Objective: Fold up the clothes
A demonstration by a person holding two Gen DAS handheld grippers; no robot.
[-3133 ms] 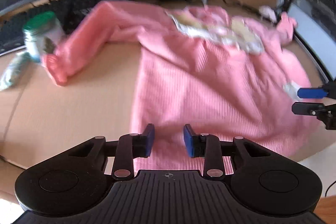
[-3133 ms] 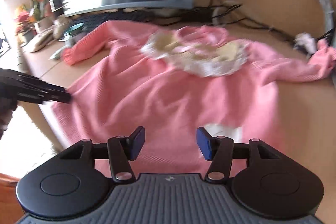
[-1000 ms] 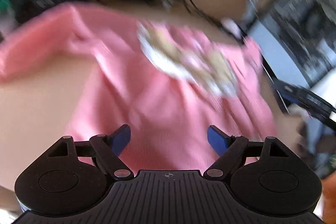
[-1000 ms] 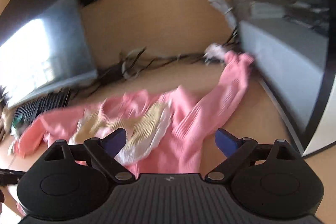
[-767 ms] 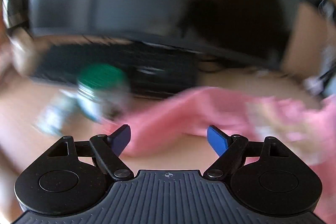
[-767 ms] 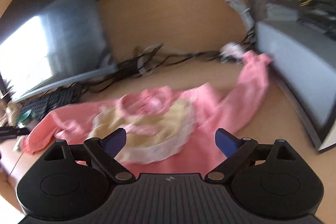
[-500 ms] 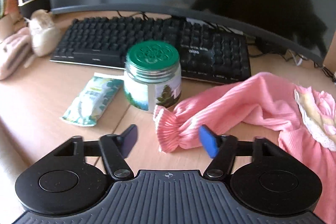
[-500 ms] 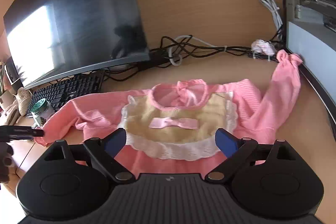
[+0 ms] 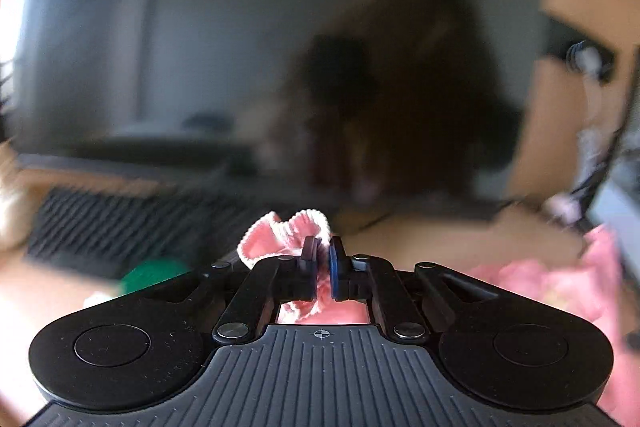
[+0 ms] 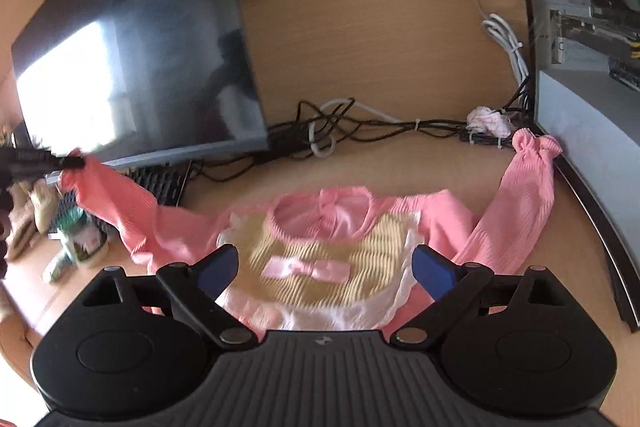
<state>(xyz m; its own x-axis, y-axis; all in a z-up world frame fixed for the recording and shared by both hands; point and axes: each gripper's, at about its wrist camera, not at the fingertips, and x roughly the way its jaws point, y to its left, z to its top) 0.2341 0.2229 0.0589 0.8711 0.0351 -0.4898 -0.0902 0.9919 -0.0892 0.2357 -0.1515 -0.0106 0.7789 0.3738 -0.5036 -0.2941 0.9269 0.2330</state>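
Right wrist view: wooden desk (image 10: 400, 163), monitor (image 10: 132, 59), pink sweater (image 10: 320, 247), right hand-held gripper (image 10: 325, 269) wide.

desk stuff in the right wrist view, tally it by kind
pink sweater: 1
monitor: 1
keyboard: 1
green-lidded jar: 1
computer case: 1
hand-held gripper: 2, left and right
total: 7
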